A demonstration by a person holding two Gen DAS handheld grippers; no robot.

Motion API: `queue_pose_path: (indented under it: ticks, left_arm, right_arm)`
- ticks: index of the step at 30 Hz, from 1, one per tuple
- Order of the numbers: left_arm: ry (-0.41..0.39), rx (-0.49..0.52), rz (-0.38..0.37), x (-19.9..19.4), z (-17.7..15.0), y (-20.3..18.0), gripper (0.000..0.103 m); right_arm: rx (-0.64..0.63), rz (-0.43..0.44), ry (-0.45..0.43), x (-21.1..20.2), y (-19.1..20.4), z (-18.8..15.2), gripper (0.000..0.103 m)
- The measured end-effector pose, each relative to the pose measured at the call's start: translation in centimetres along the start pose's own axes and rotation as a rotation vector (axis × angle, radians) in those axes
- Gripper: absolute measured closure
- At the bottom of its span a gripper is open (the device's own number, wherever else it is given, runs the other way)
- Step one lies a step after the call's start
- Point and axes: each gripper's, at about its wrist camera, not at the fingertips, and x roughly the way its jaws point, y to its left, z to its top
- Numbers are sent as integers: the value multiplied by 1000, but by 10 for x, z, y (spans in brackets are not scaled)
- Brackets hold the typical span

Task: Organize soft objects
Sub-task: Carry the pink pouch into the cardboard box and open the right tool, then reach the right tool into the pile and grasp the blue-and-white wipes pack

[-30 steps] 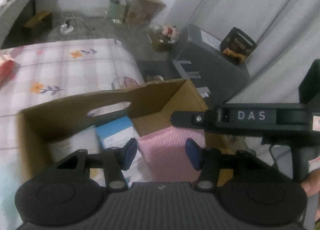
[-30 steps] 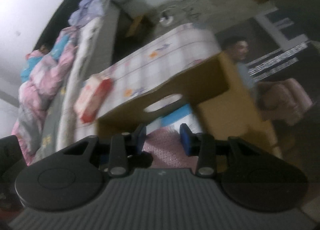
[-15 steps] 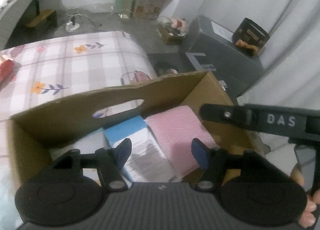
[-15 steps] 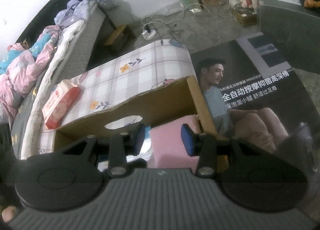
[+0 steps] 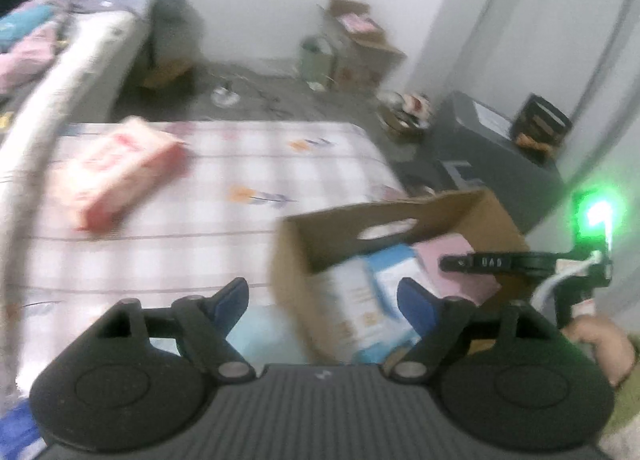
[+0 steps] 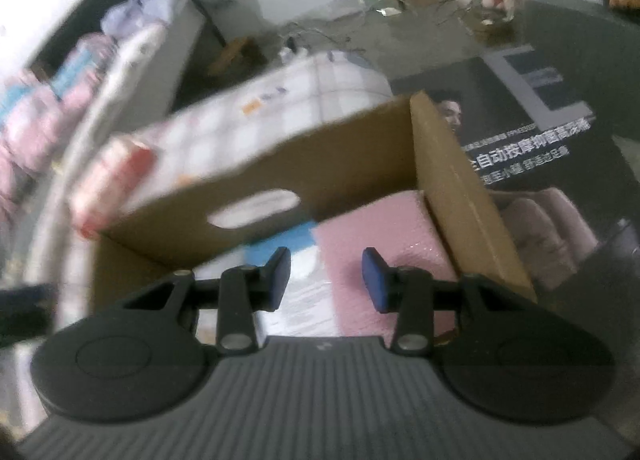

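- Left gripper (image 5: pixel 322 300): jaws opening, nothing gripped between the blue pads.
- Right gripper (image 6: pixel 326 280): narrowly parted, empty, poised over the pink bubble-wrap pack (image 6: pixel 384 244).
- Cardboard box (image 6: pixel 448 164): open-topped, oval handle cutout; holds the pink pack at right, blue-and-white packs (image 5: pixel 376 288) to its left.
- Farther left on the checked sheet (image 5: pixel 224 188): red-and-pink soft pack (image 5: pixel 116 172), lying flat, blurred.

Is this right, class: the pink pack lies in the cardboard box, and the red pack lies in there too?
No. The red pack lies out on the checked bedcover, as the left wrist view shows. The pink pack does lie in the cardboard box.
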Motion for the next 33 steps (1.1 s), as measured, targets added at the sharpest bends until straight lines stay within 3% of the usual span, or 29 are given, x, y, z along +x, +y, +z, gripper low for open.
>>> queue_pose_path:
  ticks: [3,6,10,16,26,33]
  left_arm:
    - [-19,-30,19,-22,-8,28,20]
    - [-27,-52,26,-34,-15,49,20]
    - [-41,-68,32,-48,-25,70,19]
    - [-89,-89,52,-80,-49,97,15]
    - [-235,-64,163,-156,-105,137,8]
    - [-262,-104,148,-178,-149,155,8]
  right_arm:
    - [-54,-93,42,21,7,-9,65]
    - [-74,-109,39,22,11,-13,64]
    - [-2,-37,13,10,10,-9,63]
    - [68,-23,55,12,1,-15,62]
    - [4,245,-129,-100,53,-49,46]
    - [-72,401,-132,-134,118,-80,43]
